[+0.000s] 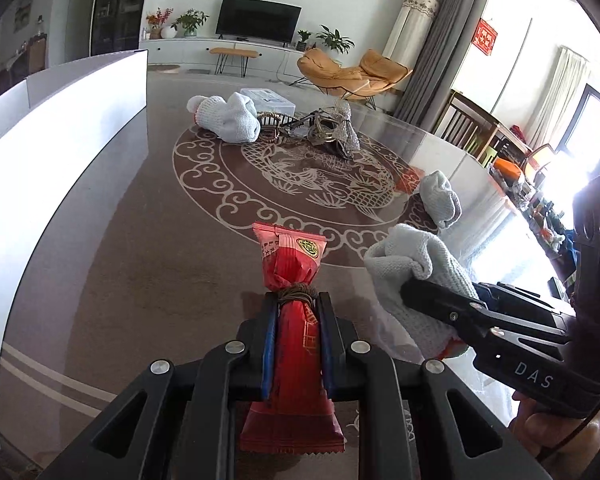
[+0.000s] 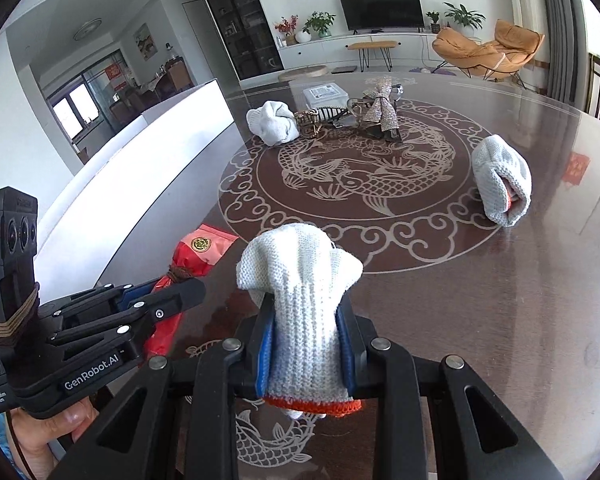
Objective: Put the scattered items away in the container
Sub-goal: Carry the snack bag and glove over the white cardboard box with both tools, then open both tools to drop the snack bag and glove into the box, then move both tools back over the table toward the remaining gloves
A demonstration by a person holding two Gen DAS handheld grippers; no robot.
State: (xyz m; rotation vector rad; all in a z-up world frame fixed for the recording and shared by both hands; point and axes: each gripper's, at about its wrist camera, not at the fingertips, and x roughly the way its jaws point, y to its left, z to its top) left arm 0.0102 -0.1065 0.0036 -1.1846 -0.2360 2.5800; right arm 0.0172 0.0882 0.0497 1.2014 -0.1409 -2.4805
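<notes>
The left gripper [image 1: 298, 312] has its jaws clamped on a red snack packet [image 1: 294, 280], pinched at the waist where a brown cord is wound round it, so both ends stick out free. The right gripper [image 2: 306, 340] has its jaws narrowed onto a white knit glove [image 2: 300, 280], gripping it mid-length; the orange cuff hangs near the camera and the finger end flops over the tips. Both loads are held above the counter [image 2: 540, 280], side by side and close together.

The container [image 1: 60, 152], a white box with a tall wall, stands at the left edge of the counter, just beside the left gripper. Its inside is hidden from both views, so I cannot tell how full it is.

Still out on the counter: a second glove [image 2: 500, 180] rolled up at the right, a third glove [image 2: 272, 122] at the far side, and beside that a tangle of metal trinkets [image 2: 380, 114] with a clear box [image 2: 324, 94] behind.

Risks, as I judge them: the two grippers are near enough that swinging both to the left at once could knock them together. The wall is high, so a low carry could catch the packet's dangling end or the glove's loose cuff on the rim. The glove is soft and held by a narrow strip; it may sag or slip out. The packet's smooth wrapper may slide if it tilts.
</notes>
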